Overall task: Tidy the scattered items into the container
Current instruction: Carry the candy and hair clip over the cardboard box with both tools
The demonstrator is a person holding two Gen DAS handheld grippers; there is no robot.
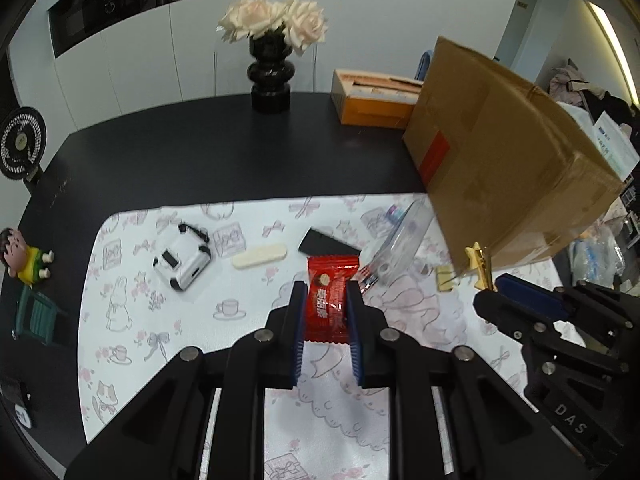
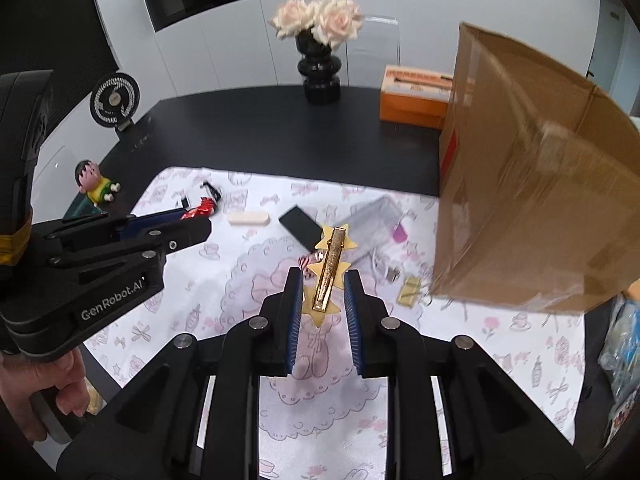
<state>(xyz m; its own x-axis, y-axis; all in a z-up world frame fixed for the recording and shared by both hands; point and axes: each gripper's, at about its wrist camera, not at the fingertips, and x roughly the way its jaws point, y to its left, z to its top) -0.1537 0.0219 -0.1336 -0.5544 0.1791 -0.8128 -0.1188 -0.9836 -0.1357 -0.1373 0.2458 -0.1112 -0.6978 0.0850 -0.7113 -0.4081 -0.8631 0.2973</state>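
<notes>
Carrying loads: left claw point(image 1: 324, 304) grips a candy point(image 1: 326, 300), right claw point(image 2: 322, 300) a clip point(image 2: 329, 276) (both aloft); next, release into the tub point(image 2: 376, 216) at one o'clock.

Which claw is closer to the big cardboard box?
The right claw, holding the gold star clip, sits just beside the cardboard box. The left claw, holding the red candy, is farther off.

Clear container point(image 1: 402, 236) partly hidden behind blurred cardboard box point(image 1: 508, 152), its contents indistinct
</notes>
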